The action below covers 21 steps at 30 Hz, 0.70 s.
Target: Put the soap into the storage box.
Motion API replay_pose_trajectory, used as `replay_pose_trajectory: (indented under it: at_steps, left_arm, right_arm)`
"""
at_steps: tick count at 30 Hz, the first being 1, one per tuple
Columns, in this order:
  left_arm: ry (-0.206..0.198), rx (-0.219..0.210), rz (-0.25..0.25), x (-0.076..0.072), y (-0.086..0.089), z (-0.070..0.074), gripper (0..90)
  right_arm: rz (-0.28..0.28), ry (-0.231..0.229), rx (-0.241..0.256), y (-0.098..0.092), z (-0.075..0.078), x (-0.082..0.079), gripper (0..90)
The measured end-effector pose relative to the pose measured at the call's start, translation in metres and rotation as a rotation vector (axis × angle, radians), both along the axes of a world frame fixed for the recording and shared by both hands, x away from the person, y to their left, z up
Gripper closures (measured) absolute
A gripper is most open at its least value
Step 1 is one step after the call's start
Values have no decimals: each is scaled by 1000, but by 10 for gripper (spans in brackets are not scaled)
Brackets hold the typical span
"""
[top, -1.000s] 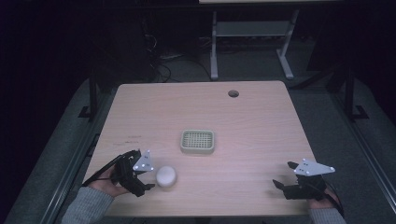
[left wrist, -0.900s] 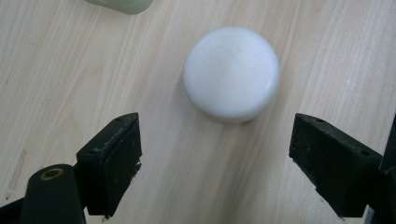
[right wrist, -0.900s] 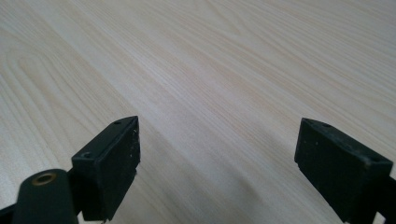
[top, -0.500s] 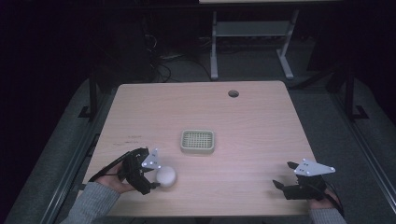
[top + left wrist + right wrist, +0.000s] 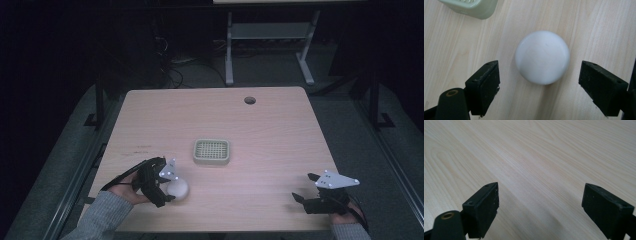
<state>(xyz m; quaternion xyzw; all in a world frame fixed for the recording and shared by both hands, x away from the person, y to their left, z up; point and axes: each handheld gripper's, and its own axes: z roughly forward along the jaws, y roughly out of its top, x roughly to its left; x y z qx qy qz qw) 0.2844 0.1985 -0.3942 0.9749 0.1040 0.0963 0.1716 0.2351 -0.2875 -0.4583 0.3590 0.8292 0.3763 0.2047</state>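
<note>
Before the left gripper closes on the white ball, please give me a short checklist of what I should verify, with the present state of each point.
1. Left gripper open wider than the smooth white round ball: ok.
2. Ball between the two black fingers: ok, roughly centred, a gap on each side.
3. Fingers not yet touching the ball: ok.
4. Ball resting on the pale wooden table, apart from the pale green square plastic basket: ok.
5. Fingers low enough to grip the ball at its widest part: cannot tell.
6. Right gripper open and away from the ball, near the right front of the table: ok.
</note>
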Motion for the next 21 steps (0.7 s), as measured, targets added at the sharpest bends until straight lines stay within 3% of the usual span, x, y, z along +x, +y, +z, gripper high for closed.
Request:
replay_pose_trajectory:
  at_steps: [5,15,21]
  left_arm:
    - [8,20,-12,2,-3,-2,165]
    - [52,20,-25,8,-12,-6,165]
    - [55,34,-29,10,-15,-8,165]
  right_arm:
    - [-3,1,2,0,0,0,137]
    - [-3,1,2,0,0,0,137]
    - [1,-4,2,-1,0,-1,137]
